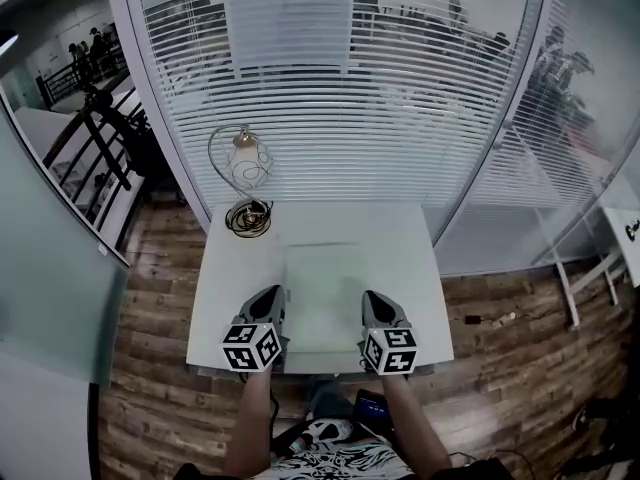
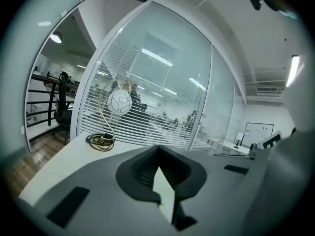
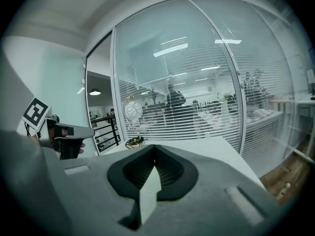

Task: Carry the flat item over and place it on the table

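A pale, flat rectangular sheet (image 1: 325, 298) is over the near half of the white table (image 1: 225, 278). My left gripper (image 1: 271, 300) is shut on its left edge and my right gripper (image 1: 374, 302) is shut on its right edge. In the left gripper view the sheet's thin pale edge (image 2: 166, 194) stands between the dark jaws of the left gripper (image 2: 158, 156). In the right gripper view the same kind of edge (image 3: 149, 193) sits in the right gripper (image 3: 154, 154). Whether the sheet touches the tabletop I cannot tell.
A small lamp with a round white shade (image 1: 247, 160) and a coiled cable (image 1: 249, 218) stands at the table's far left corner. A curved glass wall with blinds (image 1: 330, 98) rises right behind the table. Wooden floor (image 1: 150, 298) surrounds it, and a black railing (image 1: 95, 138) is at the left.
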A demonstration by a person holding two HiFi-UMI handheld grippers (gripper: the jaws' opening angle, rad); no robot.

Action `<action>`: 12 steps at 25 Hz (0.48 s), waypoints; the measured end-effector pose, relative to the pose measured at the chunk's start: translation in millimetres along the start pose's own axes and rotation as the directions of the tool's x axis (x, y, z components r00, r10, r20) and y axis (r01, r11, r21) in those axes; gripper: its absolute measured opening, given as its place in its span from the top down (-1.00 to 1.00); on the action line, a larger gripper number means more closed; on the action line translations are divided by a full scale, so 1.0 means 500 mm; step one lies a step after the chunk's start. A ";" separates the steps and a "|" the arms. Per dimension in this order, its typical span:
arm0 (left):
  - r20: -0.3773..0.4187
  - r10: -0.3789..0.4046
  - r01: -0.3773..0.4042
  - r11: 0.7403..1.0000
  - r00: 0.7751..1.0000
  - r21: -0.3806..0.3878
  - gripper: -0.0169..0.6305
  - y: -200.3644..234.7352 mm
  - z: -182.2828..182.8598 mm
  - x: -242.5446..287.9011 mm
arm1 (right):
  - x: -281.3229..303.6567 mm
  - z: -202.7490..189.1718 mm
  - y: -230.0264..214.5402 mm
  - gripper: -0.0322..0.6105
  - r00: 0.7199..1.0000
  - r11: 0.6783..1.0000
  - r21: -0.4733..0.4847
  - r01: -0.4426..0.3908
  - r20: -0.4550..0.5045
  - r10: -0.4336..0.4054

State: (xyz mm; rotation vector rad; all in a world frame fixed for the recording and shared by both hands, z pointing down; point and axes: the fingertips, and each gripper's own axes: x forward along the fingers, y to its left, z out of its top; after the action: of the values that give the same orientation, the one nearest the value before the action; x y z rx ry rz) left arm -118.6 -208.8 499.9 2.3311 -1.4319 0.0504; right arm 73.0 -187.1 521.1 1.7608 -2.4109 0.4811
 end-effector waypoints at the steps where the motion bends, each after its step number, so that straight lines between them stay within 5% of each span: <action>1: -0.002 -0.003 0.003 1.000 1.000 0.001 0.93 -0.003 0.000 -0.001 | -0.002 0.003 0.002 0.88 1.000 1.000 -0.003 -0.002 0.005 0.002; 12: 0.003 -0.007 0.007 1.000 1.000 -0.014 0.93 -0.004 0.007 -0.006 | -0.008 0.006 0.000 0.88 1.000 1.000 -0.006 -0.017 0.001 0.017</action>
State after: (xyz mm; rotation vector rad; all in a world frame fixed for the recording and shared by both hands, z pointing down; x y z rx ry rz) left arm -119.0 -207.0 495.3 2.3253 -1.4213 0.0345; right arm 74.4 -184.2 517.0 1.7402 -2.4267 0.4741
